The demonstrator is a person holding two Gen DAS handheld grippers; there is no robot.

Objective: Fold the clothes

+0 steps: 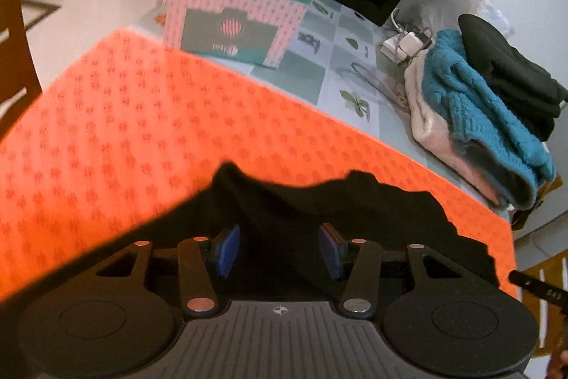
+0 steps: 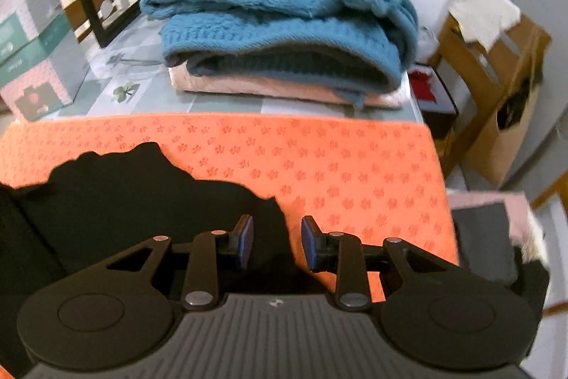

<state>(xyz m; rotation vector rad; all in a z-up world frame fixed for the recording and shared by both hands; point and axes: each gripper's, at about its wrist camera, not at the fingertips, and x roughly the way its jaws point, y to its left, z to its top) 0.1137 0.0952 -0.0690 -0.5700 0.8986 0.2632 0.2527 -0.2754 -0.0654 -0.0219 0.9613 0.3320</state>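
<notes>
Centrally, black garment [image 1: 319, 219] lies crumpled on orange mat [image 1: 142, 116], lower centre of frame. Left gripper [image 1: 280, 247] jaws apart astride the cloth; right gripper [image 2: 277, 242] jaws apart at its edge. Folded stack [image 2: 284, 23], upper centre, on bench [image 1: 319, 66].

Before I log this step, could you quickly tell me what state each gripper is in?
Left gripper: open, pads apart over the black garment, gripping nothing.
Right gripper: open, at the black garment's edge on the orange mat, gripping nothing.

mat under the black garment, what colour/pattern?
Orange mat with small repeated flower-like prints; clearest in the right wrist view.
</notes>
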